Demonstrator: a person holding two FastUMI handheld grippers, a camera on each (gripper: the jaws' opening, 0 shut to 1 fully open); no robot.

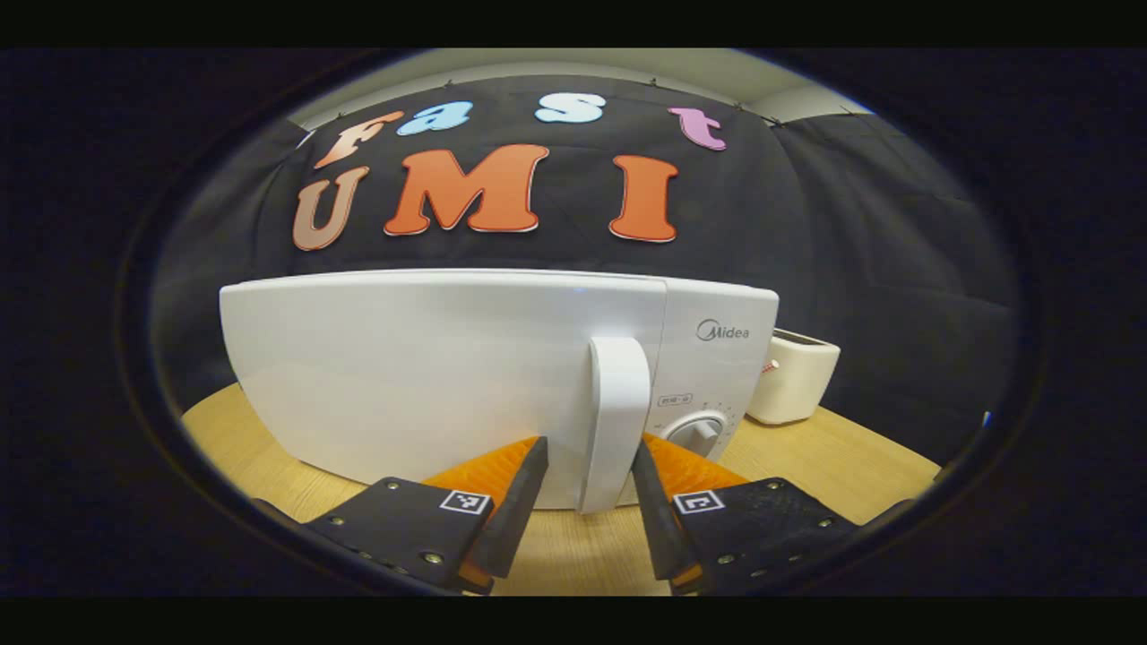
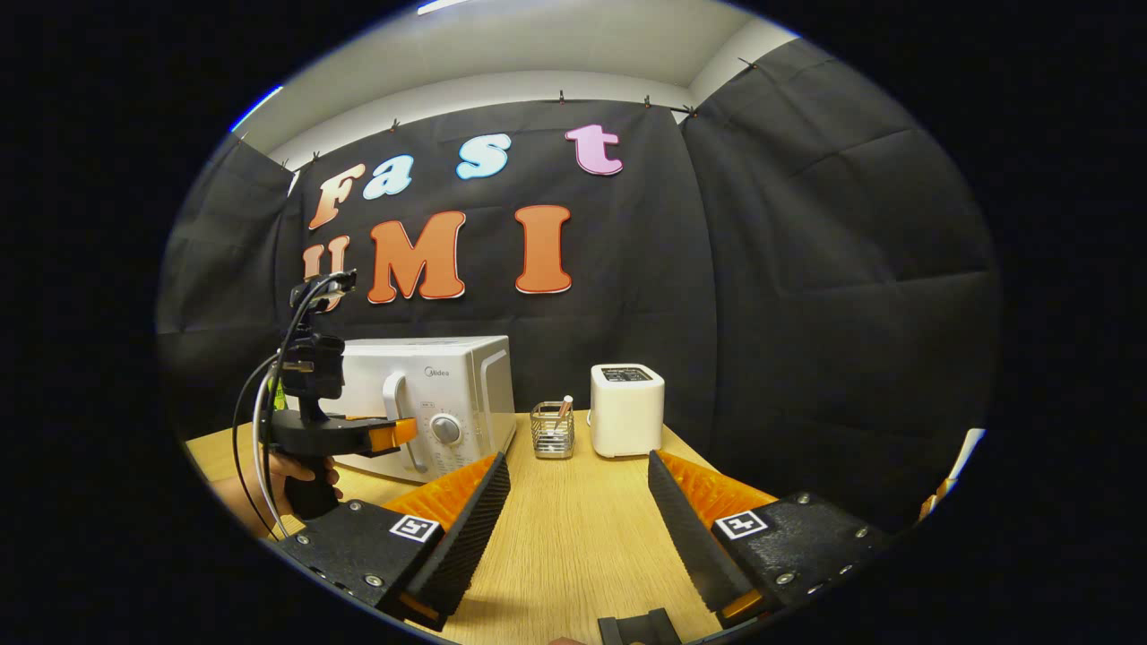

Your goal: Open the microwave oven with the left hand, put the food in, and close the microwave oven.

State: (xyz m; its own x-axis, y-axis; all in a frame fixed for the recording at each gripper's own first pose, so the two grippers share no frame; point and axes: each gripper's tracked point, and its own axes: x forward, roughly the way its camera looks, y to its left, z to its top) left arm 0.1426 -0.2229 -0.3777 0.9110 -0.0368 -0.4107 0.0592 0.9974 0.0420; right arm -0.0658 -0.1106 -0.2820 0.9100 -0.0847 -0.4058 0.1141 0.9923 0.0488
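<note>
Fingers of the left gripper (image 1: 587, 457) stand apart on either side of the microwave's door handle (image 1: 616, 417), one to each side of its lower end, not pressing on it. The microwave (image 1: 466, 376) is white, its door shut, with a round dial (image 1: 697, 436) on the panel just beside the handle. It sits on a light wooden table (image 1: 851, 457).

In the right gripper view the right gripper (image 2: 578, 479) is spread wide over bare tabletop, holding nothing. Farther off to its left, a hand (image 2: 296, 475) grips the other gripper's handle, with its tips at the microwave's handle. Right of the microwave stands a small wire basket (image 2: 553, 432) with something thin upright in it, and beside that a white toaster (image 2: 626, 410). No food is visible to me.
</note>
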